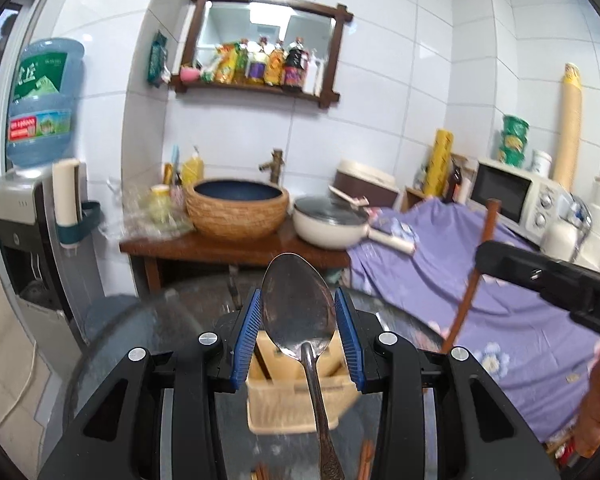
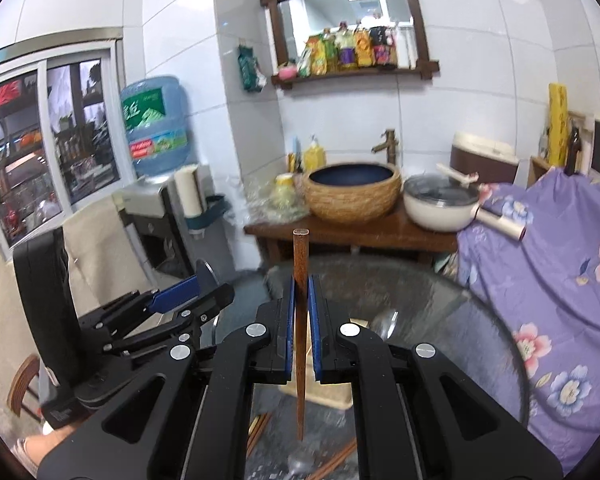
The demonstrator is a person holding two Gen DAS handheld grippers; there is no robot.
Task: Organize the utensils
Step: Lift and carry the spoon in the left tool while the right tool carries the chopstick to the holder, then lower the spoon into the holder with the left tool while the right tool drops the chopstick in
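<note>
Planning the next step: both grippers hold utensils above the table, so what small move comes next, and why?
Probably lower the left gripper so the spoon goes handle-first into the wooden holder right beneath it; the right gripper with its chopstick can follow.

Bright even indoor light; glare on white wall tiles (image 1: 380,92); fisheye bending, dark corners; slight motion blur.

2 wrist cameras look forward, slightly down, close over glass table (image 2: 440,312); both share basin (image 1: 237,208) at 12 o'clock.
</note>
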